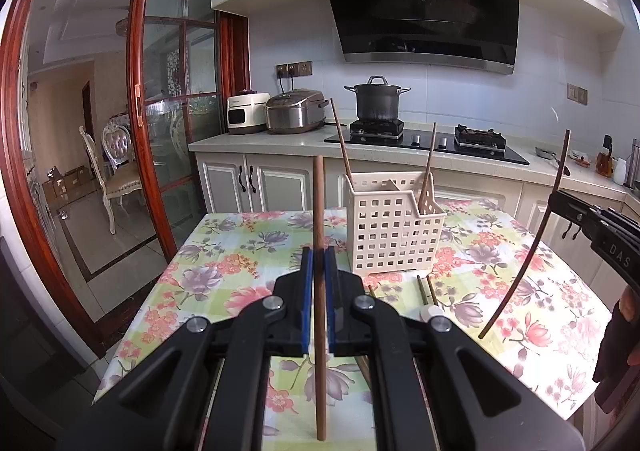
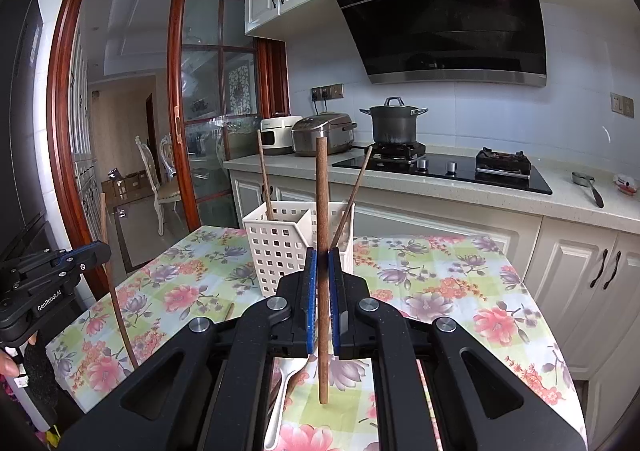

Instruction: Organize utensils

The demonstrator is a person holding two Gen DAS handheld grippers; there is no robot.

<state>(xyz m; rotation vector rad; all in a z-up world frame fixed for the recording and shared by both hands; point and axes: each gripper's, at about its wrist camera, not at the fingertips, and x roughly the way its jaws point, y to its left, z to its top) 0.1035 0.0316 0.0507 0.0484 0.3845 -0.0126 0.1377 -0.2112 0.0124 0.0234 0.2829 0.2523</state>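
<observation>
Left gripper (image 1: 319, 283): jaws clamped on an upright chopstick (image 1: 319, 211). Right gripper (image 2: 322, 287): jaws clamped on another chopstick (image 2: 322, 211). Basket (image 1: 394, 227) at 12 o'clock on the desk (image 1: 224, 263), two sticks inside. Step: carrying. Next, likely: lower each into a compartment.

Matt wooden chopstick (image 1: 319, 211); perforated cream plastic basket (image 1: 394, 227); glossy floral tablecloth (image 1: 224, 263).

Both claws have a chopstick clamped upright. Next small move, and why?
Probably carry the left claw forward over the white basket and lower its chopstick in. That chopstick is upright, clear of the table, and the basket just ahead already holds two chopsticks. The right claw holds its own chopstick and can follow.
</observation>
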